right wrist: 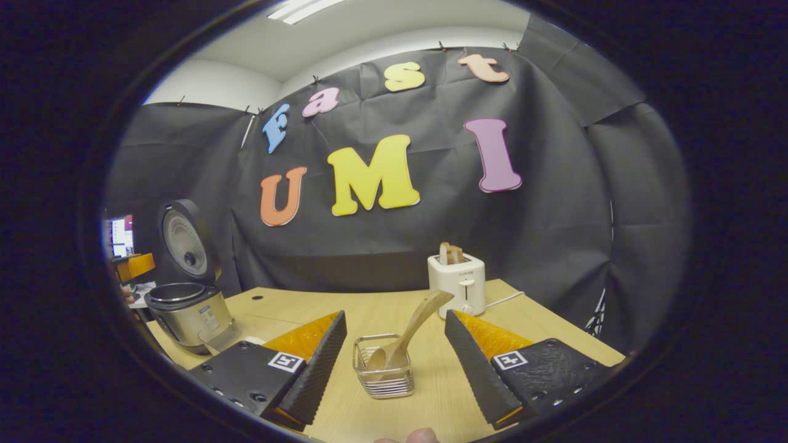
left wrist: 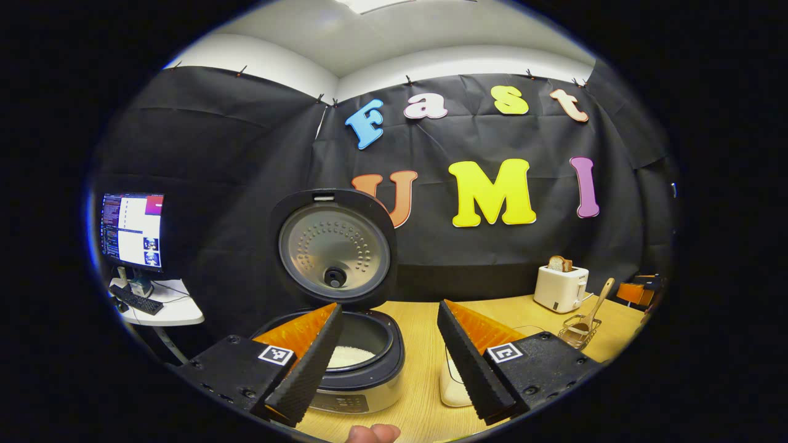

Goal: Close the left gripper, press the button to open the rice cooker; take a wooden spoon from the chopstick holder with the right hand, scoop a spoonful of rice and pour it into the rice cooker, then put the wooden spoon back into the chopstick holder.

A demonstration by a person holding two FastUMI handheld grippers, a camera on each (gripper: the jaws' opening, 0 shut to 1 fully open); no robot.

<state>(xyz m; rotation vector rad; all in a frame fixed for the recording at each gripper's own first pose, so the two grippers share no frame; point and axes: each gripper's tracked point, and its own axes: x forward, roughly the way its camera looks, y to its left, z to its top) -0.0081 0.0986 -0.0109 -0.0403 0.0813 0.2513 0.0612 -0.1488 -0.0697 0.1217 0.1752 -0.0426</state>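
The rice cooker (left wrist: 363,363) stands on the wooden table with its lid (left wrist: 334,249) swung up; white rice (left wrist: 349,355) lies in its pot. My left gripper (left wrist: 390,363) is open just in front of it, holding nothing. A white rice container (left wrist: 451,387) shows partly behind its right finger. In the right gripper view the wire chopstick holder (right wrist: 383,365) holds the wooden spoon (right wrist: 411,332), which leans to the right. My right gripper (right wrist: 394,369) is open, with the holder between its fingers and a little ahead. The cooker (right wrist: 188,307) sits far left there.
A white toaster (right wrist: 457,284) with bread stands at the back of the table (right wrist: 345,307), with its cord trailing right. A monitor (left wrist: 132,231) and keyboard rest on a small white side table at the left. A fingertip (left wrist: 372,434) shows at the bottom edge.
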